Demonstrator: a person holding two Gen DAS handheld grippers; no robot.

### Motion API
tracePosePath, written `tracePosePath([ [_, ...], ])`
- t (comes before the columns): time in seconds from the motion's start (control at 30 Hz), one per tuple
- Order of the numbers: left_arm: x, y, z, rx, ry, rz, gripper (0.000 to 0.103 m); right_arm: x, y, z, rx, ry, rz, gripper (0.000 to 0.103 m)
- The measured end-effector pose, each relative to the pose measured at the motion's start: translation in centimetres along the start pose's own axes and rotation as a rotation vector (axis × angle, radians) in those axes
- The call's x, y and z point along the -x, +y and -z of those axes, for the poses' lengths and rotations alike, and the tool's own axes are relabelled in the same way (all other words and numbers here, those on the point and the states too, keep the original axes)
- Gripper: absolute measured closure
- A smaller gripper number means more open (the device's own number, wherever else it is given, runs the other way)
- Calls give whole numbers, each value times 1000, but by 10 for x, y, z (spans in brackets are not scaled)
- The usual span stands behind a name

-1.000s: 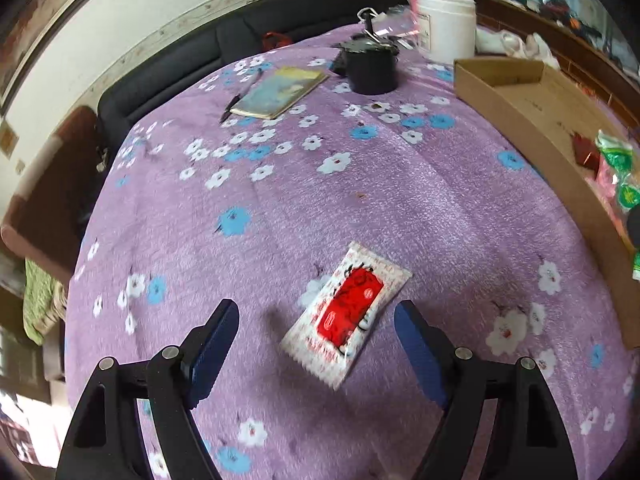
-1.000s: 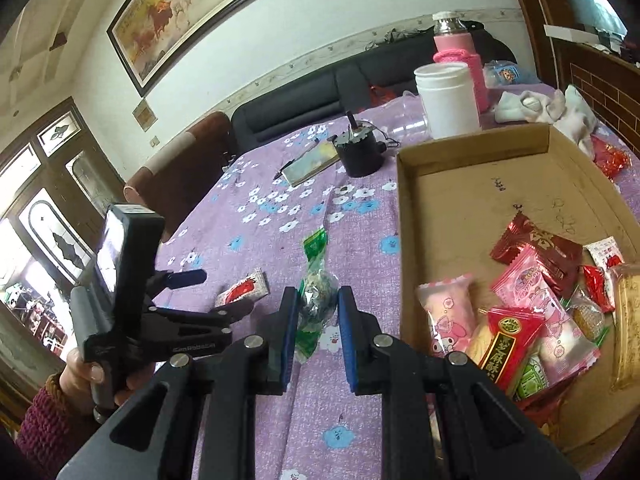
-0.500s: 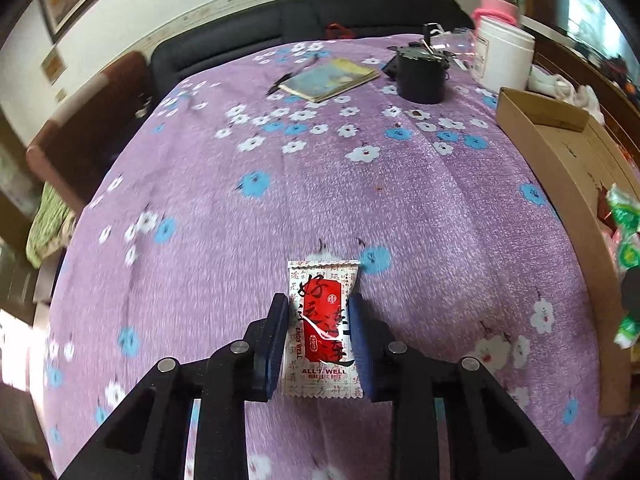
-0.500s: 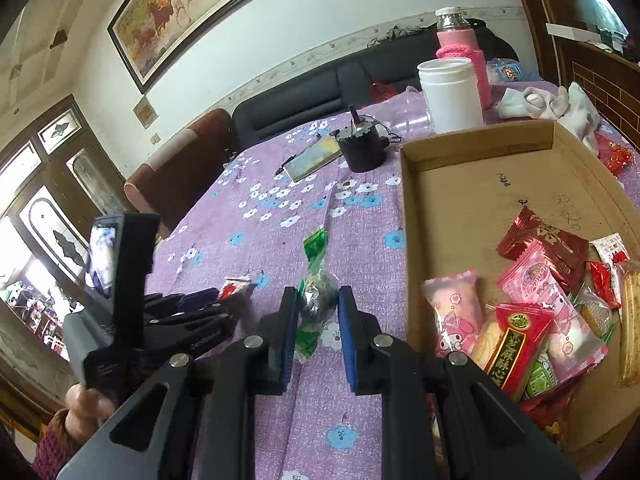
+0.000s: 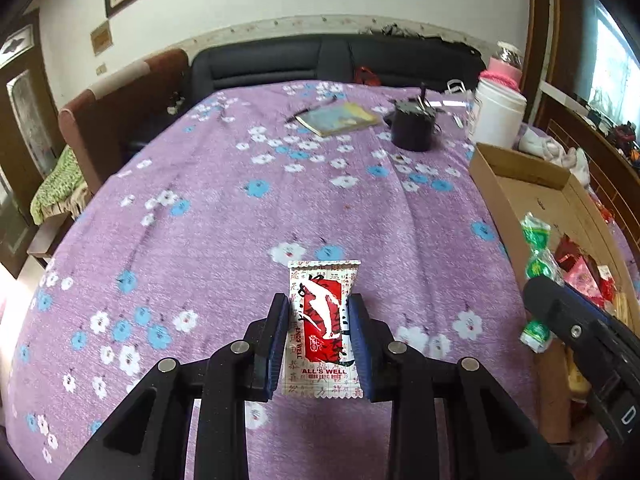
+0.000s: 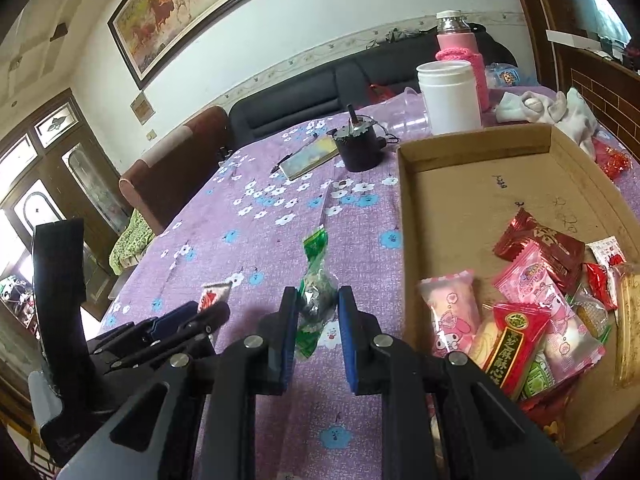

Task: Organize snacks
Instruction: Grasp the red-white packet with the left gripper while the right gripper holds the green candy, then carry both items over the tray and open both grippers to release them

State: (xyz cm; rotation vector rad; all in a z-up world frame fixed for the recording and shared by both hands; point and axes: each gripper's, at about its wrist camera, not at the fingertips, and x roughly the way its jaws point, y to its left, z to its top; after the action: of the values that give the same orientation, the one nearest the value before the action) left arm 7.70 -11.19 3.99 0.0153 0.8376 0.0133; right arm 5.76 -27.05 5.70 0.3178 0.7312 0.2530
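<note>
My left gripper (image 5: pixel 319 308) is shut on a red-and-white snack packet (image 5: pixel 322 324), held above the purple flowered tablecloth (image 5: pixel 224 216). In the right wrist view that same left gripper (image 6: pixel 208 312) shows at the lower left with the packet (image 6: pixel 212 294) sticking out of it. My right gripper (image 6: pixel 318 300) is shut on a green twisted candy wrapper (image 6: pixel 314 280), left of the cardboard tray (image 6: pixel 404 216). The green candy (image 5: pixel 538 256) also shows in the left wrist view by the tray's edge (image 5: pixel 500 196). Several wrapped snacks (image 6: pixel 532 304) lie in the tray's near part.
At the table's far side stand a black pot (image 5: pixel 414 130), a white canister (image 5: pixel 498 114), a pink-sleeved bottle (image 6: pixel 460 56) and a notebook with a pen (image 5: pixel 338 118). White cloths (image 6: pixel 552 108) lie behind the tray. A dark sofa (image 5: pixel 320 60) and a brown chair (image 5: pixel 104 112) border the table.
The left gripper closed on the red-and-white packet, straightened it upright and lifted it off the cloth, moving nearer the tray. The right gripper stayed still, holding the green candy.
</note>
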Motion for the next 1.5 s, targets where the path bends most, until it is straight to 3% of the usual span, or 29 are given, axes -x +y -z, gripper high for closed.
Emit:
tracePosePath([
  [0.77,27,4,-8,-46,-176,-58,71,-6,8,4,31,14,-11,84],
  [1.23,30,-1,-8,-70,-198,-57,71,-5,7,4,21,14,-17,84],
  [1.5,37,-3,-7,-83,-204,-10,72,15,-11,-9,-43,-54,23,84],
])
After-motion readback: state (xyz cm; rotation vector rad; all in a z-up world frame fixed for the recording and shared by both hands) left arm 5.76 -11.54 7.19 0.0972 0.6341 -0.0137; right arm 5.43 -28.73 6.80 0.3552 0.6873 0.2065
